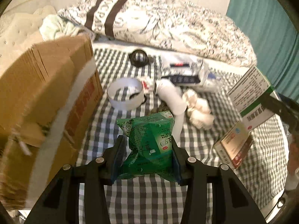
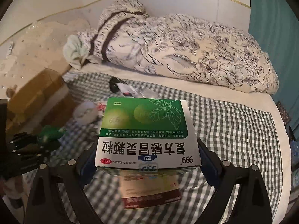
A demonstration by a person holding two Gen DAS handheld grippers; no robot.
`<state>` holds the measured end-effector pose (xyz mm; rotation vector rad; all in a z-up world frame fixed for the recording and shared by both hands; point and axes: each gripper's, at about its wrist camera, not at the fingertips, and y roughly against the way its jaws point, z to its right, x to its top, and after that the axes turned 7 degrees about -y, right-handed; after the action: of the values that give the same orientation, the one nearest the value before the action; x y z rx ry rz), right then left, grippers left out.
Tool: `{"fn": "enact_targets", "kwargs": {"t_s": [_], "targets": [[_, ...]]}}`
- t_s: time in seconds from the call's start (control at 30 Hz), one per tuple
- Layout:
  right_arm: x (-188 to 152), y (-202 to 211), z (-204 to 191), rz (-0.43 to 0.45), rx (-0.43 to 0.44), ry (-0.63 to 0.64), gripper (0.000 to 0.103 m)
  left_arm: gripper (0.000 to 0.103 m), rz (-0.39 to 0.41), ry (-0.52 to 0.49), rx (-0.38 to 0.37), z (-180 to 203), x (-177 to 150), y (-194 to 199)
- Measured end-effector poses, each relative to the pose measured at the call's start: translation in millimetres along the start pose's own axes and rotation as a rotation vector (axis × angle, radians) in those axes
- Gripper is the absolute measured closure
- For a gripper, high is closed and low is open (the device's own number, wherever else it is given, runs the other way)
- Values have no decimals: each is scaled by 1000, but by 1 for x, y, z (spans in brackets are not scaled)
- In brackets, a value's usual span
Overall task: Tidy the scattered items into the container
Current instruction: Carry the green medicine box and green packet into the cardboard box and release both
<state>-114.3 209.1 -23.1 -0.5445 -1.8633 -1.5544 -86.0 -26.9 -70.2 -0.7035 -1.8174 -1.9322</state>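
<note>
Gingham-checked bedding (image 1: pixel 142 196) forms the work surface, with a floral quilt (image 2: pixel 205 56) bundled along the far edge and a teal curtain (image 1: pixel 265 29) to the right.

Left gripper (image 1: pixel 146 149): jaws closed to a narrow gap on a crumpled green sachet pack (image 1: pixel 147 140), soft glossy foil, held above the bedding. The cardboard box (image 1: pixel 46 93), corrugated with its flaps open, stands just left of these jaws.

Right gripper (image 2: pixel 147 153): jaws set wide and clamped on the two side faces of a green-and-white medicine carton (image 2: pixel 147 130), a rigid rectangular board box with a leaf print, carried clear of the bedding.

Progress, as judged: early to middle stage. Two items are lifted, neither yet inside the container; the box interior is not visible, so its contents cannot be stated.

Remaining beyond the left jaws:
- white tape ring (image 1: pixel 126 97), hollow cylinder;
- white plastic bottle (image 1: pixel 170 97), smooth, lying on its side;
- cream fabric bundle (image 1: pixel 200 112), soft, knotted;
- black ring (image 1: pixel 139 57), farthest back;
- flat white packet (image 1: pixel 186 72) with dark print;
- red-edged carton (image 1: pixel 233 145), right of the left jaws and directly beneath the right jaws.
</note>
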Motion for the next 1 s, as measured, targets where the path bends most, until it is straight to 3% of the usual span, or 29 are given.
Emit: {"fn": "enact_targets", "kwargs": {"t_s": [0.37, 0.57, 0.8, 1.0], "targets": [[29, 32, -58, 49, 60, 16, 10, 57, 128, -15, -6, -29, 30, 69], [56, 43, -104, 75, 153, 26, 10, 57, 188, 31, 22, -74, 40, 99], [72, 40, -183, 108, 265, 79, 10, 57, 197, 92, 97, -141, 31, 117], [73, 16, -247, 87, 330, 104, 10, 57, 165, 129, 128, -178, 18, 114]]}}
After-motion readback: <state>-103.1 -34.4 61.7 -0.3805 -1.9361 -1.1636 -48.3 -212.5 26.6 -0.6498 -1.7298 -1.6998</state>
